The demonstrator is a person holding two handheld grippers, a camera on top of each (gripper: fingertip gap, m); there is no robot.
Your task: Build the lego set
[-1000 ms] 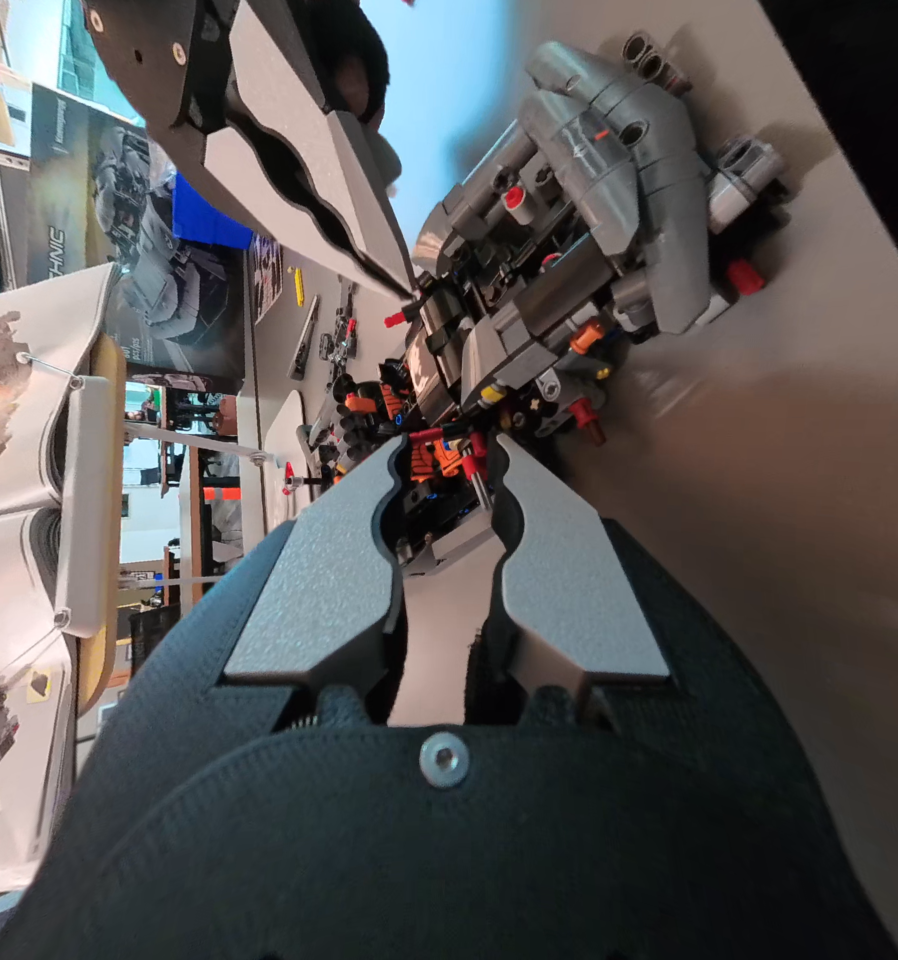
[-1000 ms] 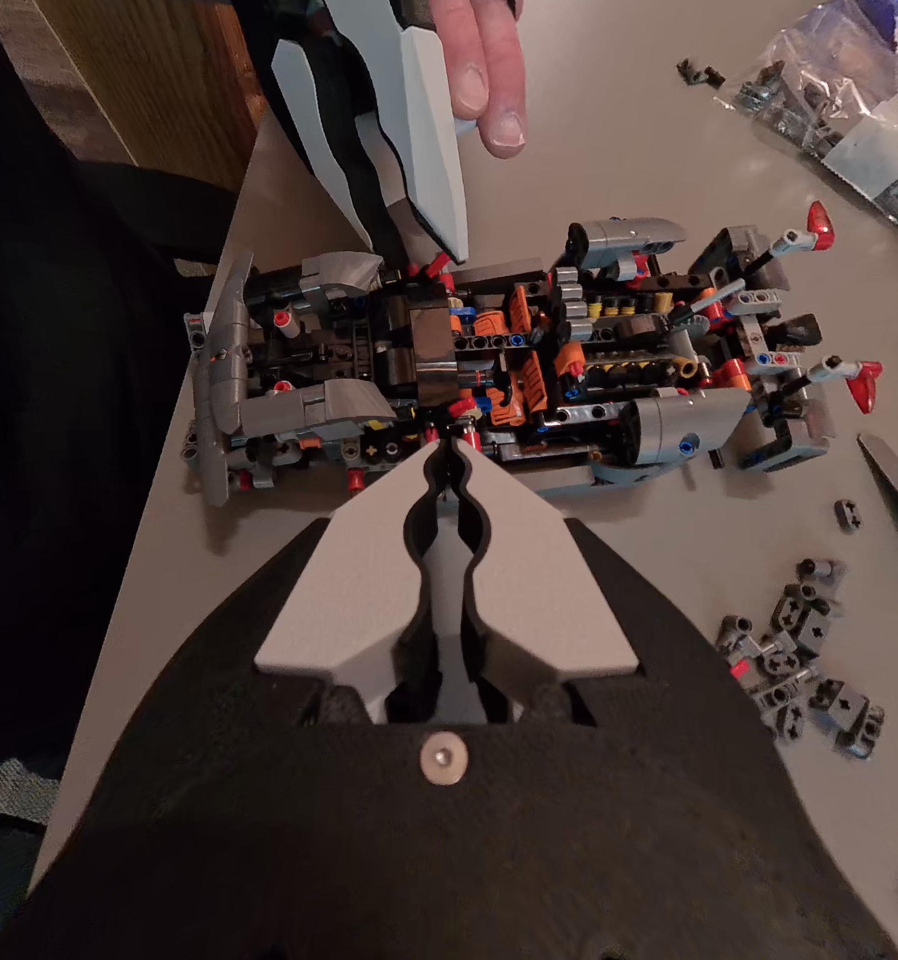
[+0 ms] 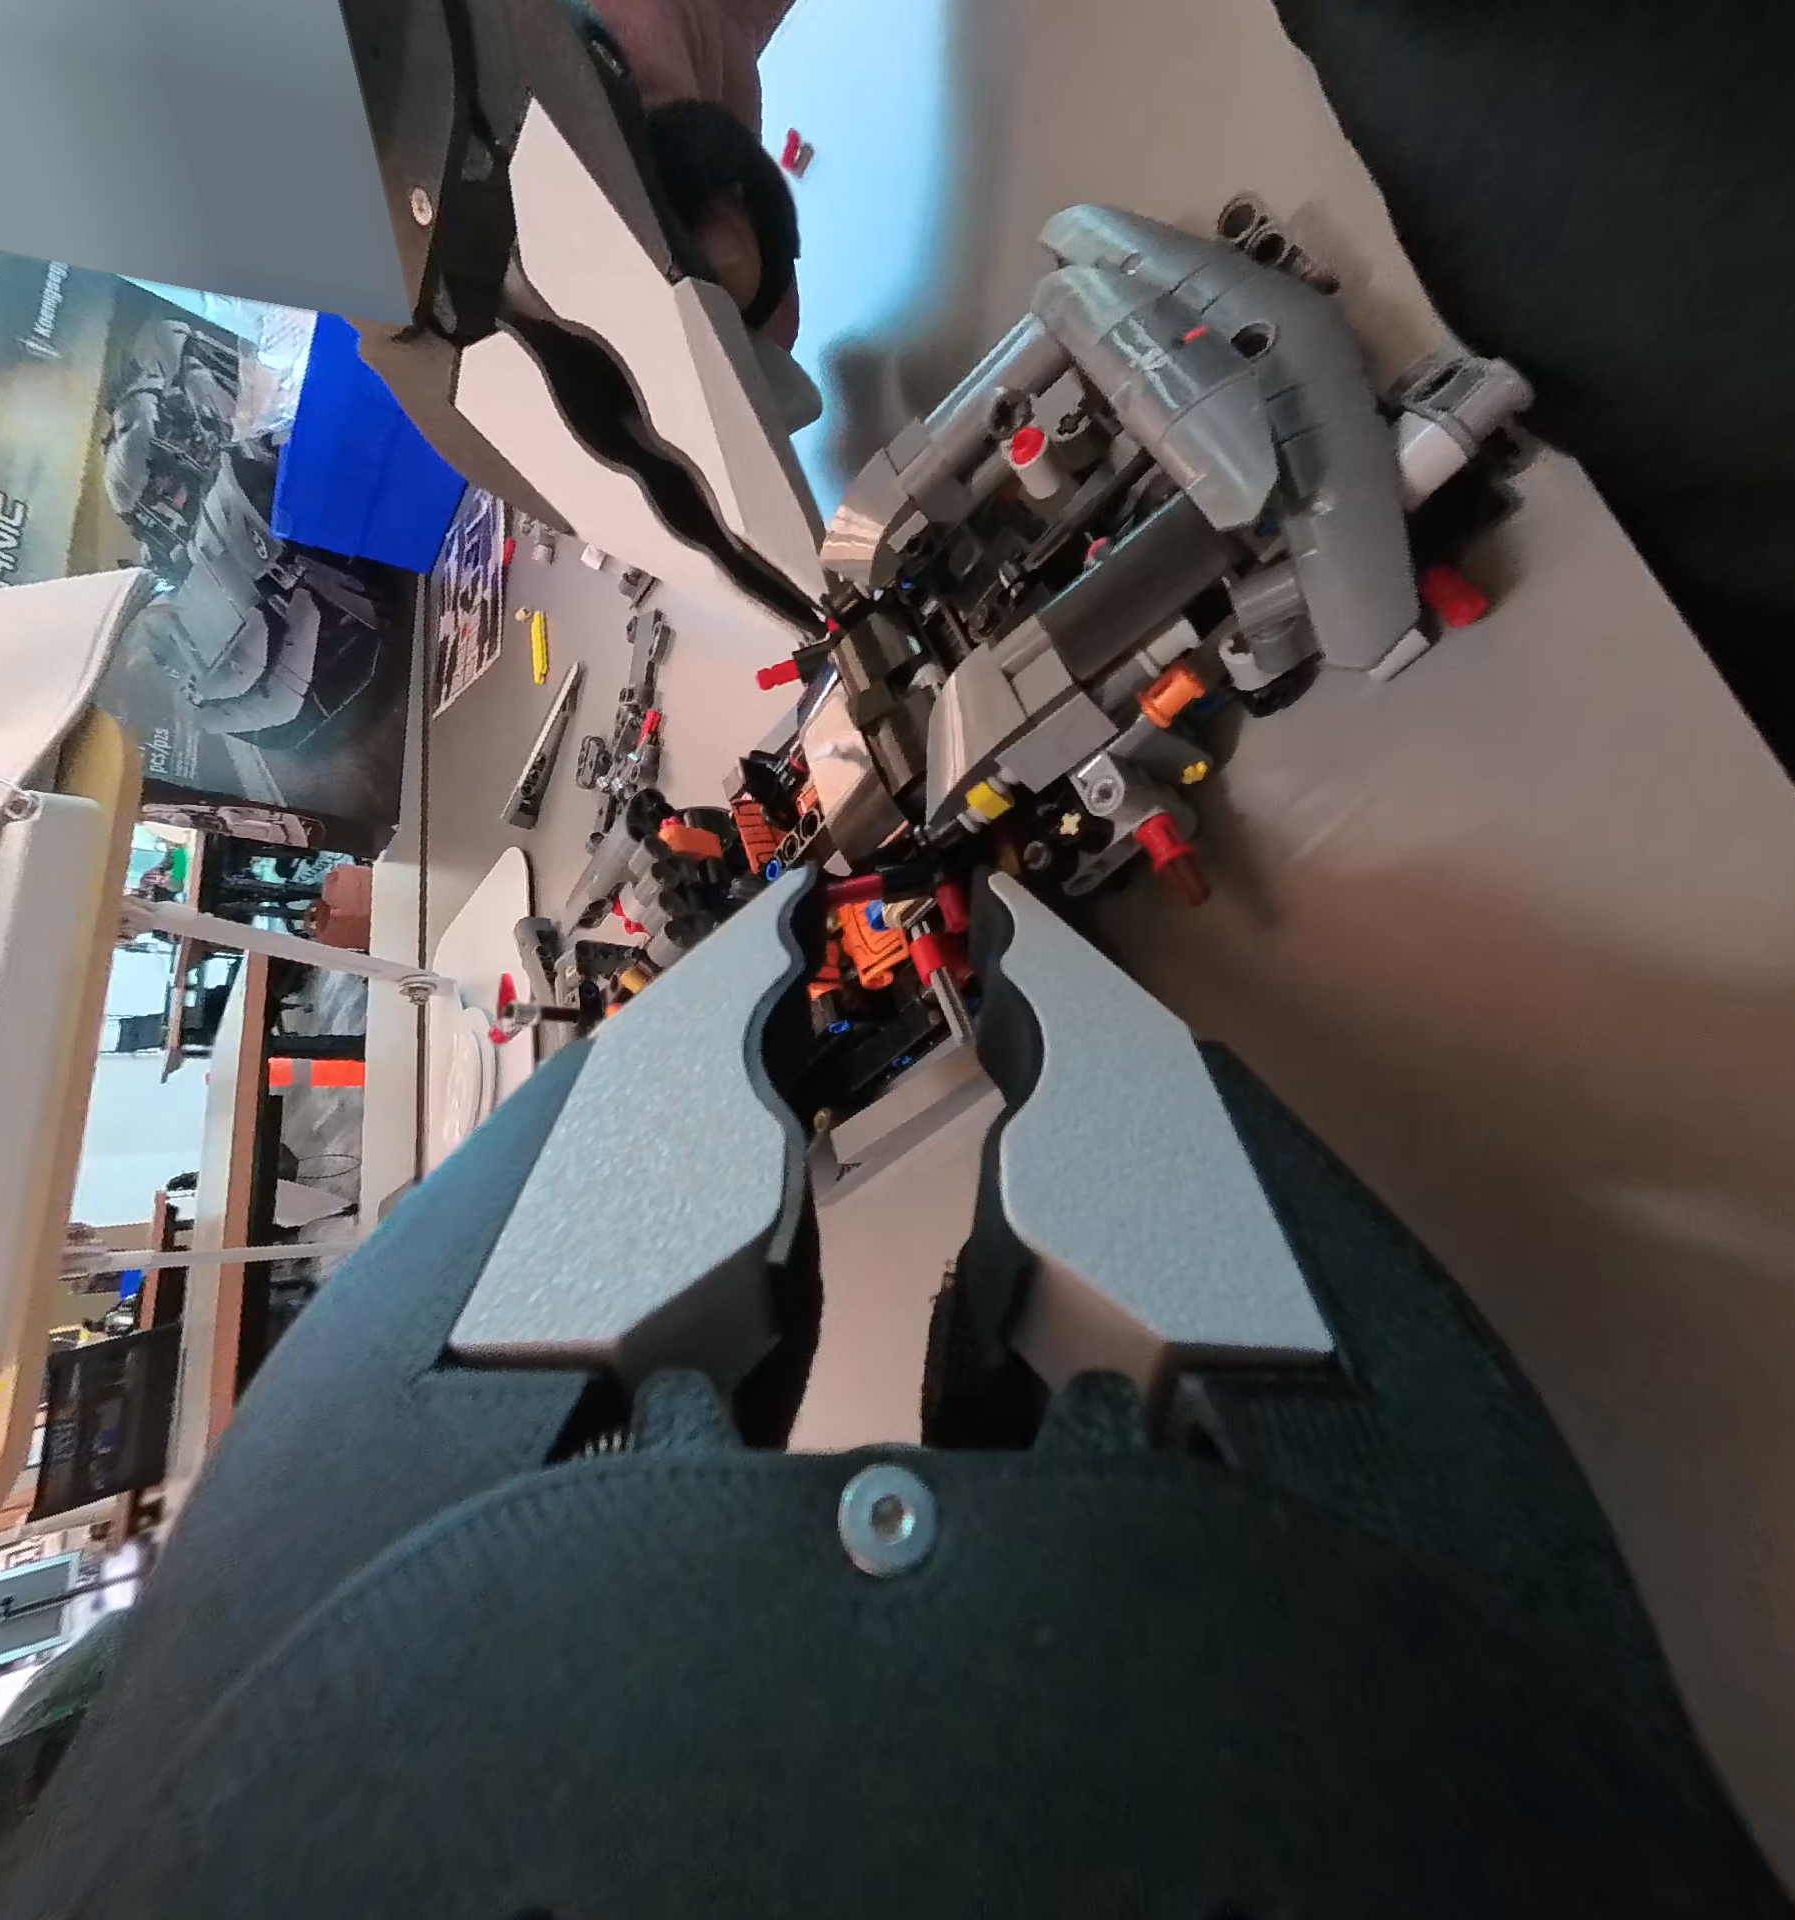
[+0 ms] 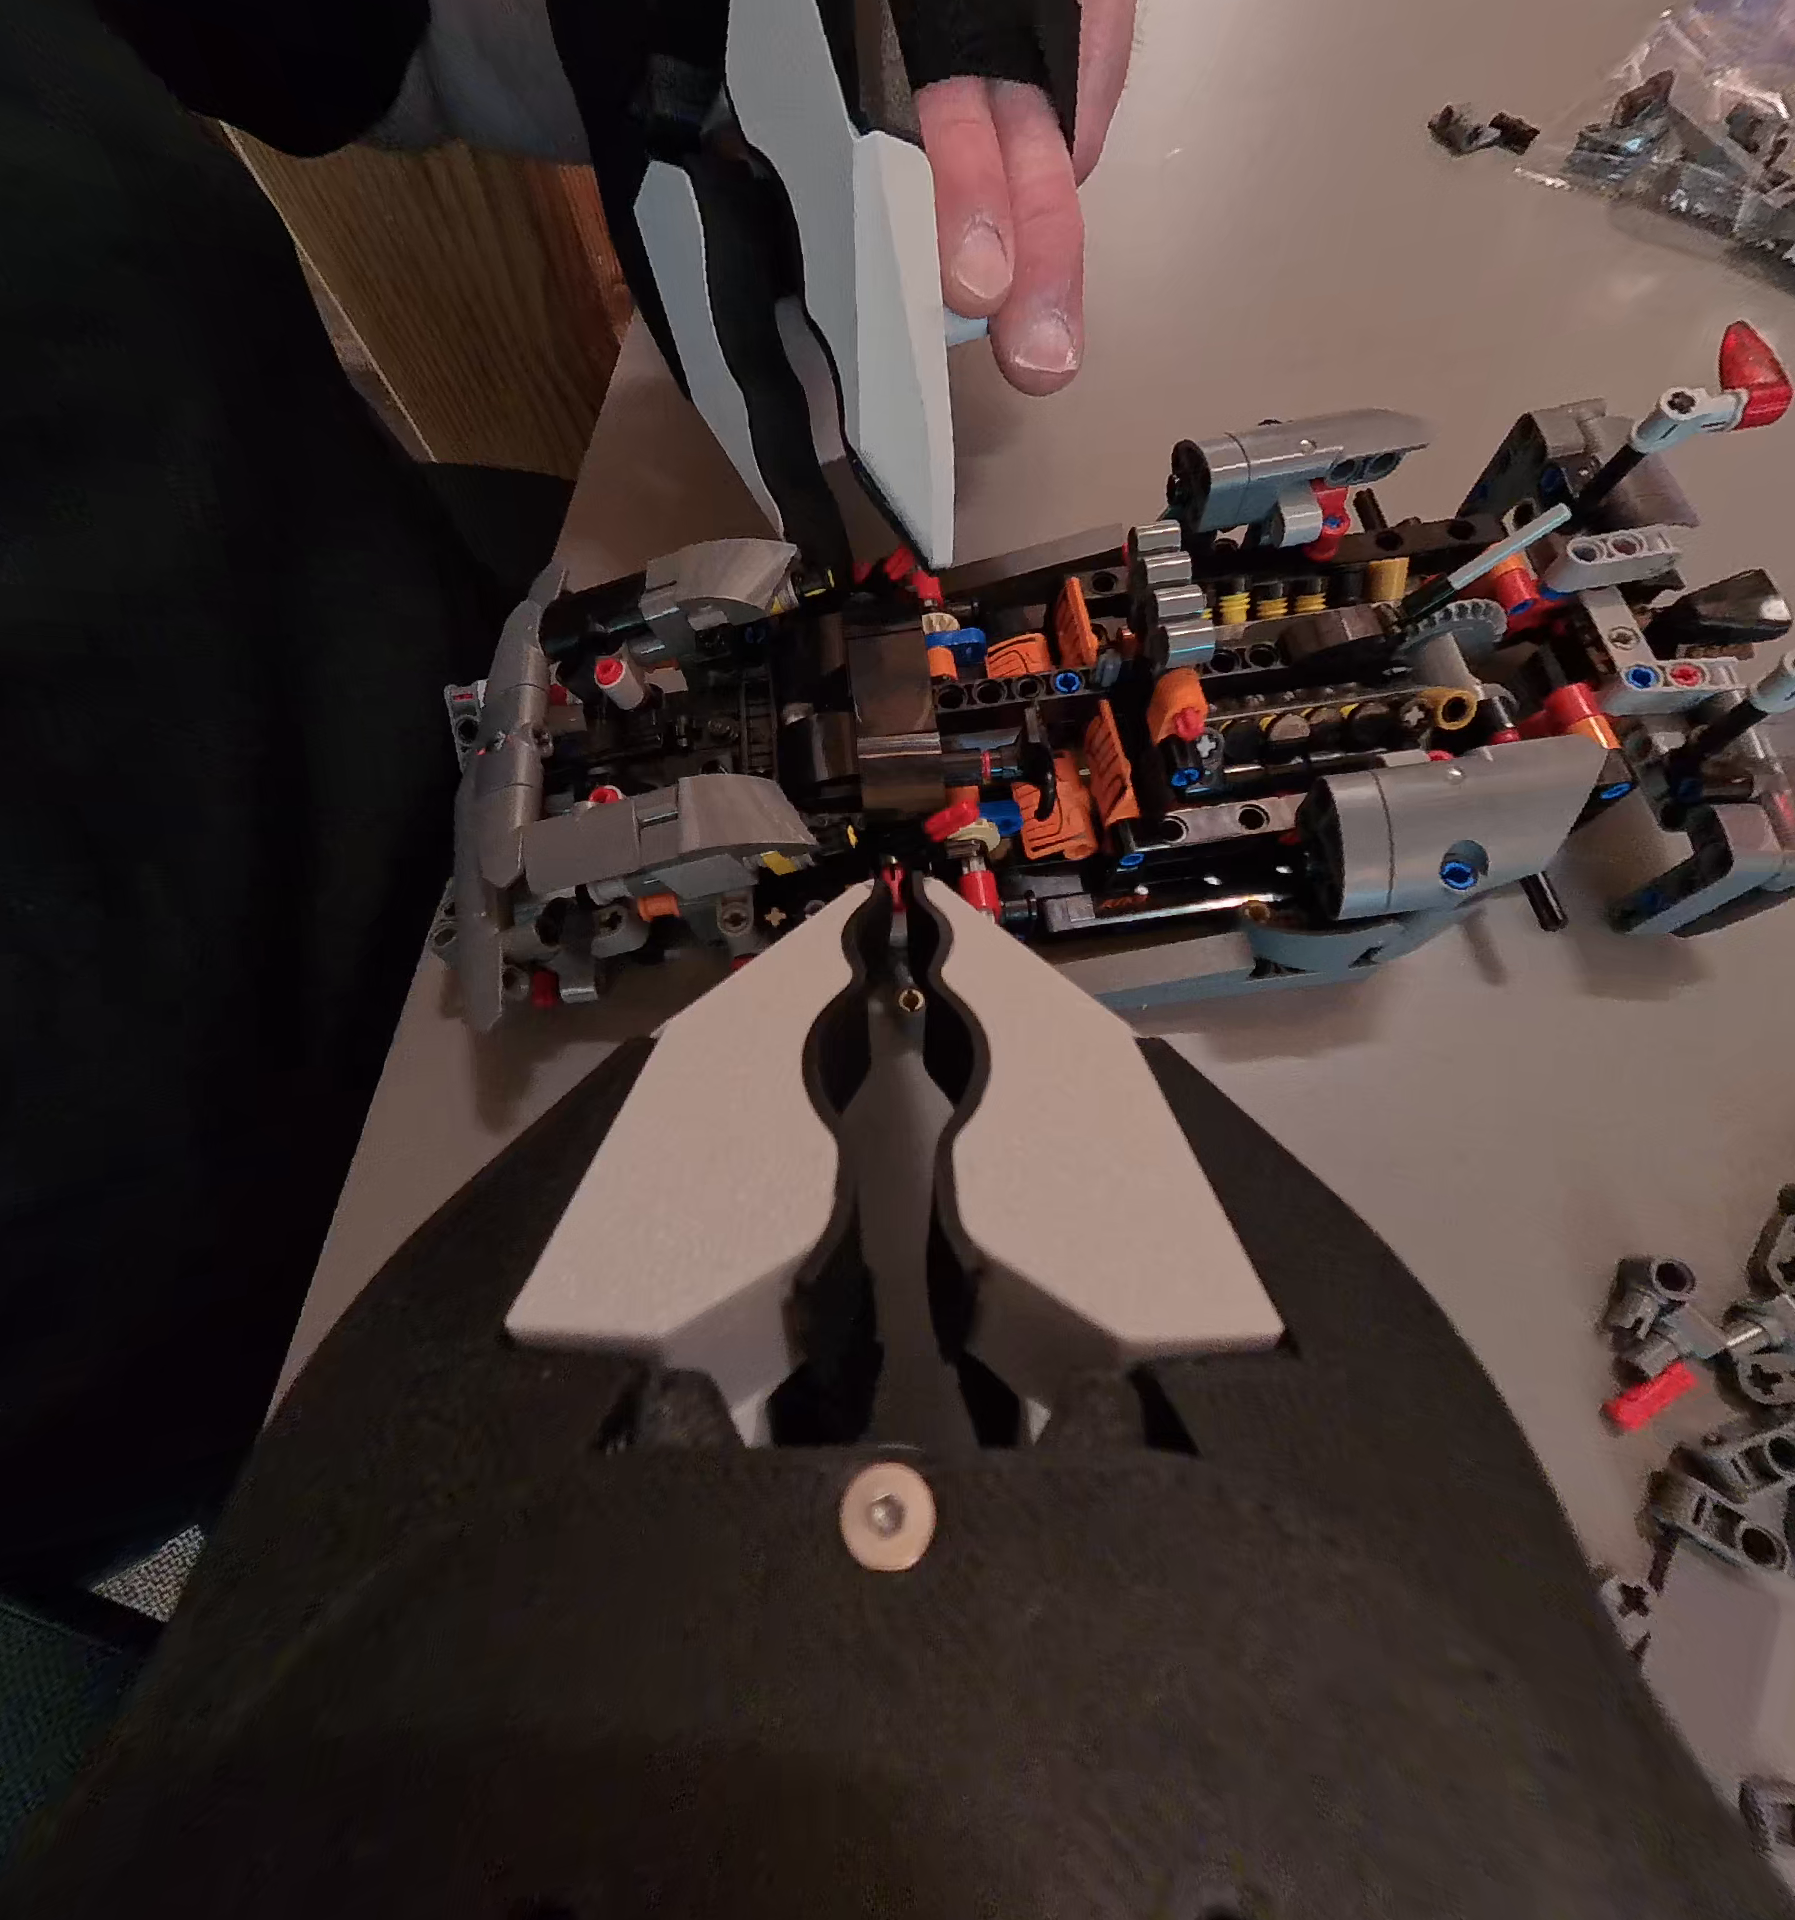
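Note:
A half-built grey, black and orange brick car model (image 4: 1392, 821) lies on the beige table (image 4: 1288, 1195). It also shows in the left wrist view (image 3: 1184, 436). My right gripper (image 4: 893, 896) is at the model's near side, its tips shut on a small red pin (image 4: 891, 883) that sticks out of the model. In the left wrist view the right gripper (image 3: 825, 618) touches the model from the far side. My left gripper (image 3: 898, 883) is open. Its fingers straddle red and orange parts on the model's opposite side, with dark space beside the left pad. It shows from above in the right wrist view (image 4: 862, 540).
Loose grey connectors (image 4: 1766, 1382) lie at the right, and a clear bag of parts (image 4: 1724, 156) lies at the far right. A person's fingers (image 4: 1018, 239) hold the left gripper. The table edge (image 4: 394, 1091) runs close on the left. The set's box (image 3: 197, 520) stands behind loose parts. There is about 7 cm between the tips of the two grippers.
Hardly anything differs. Both grippers stay at the model's two sides and the model has not moved.

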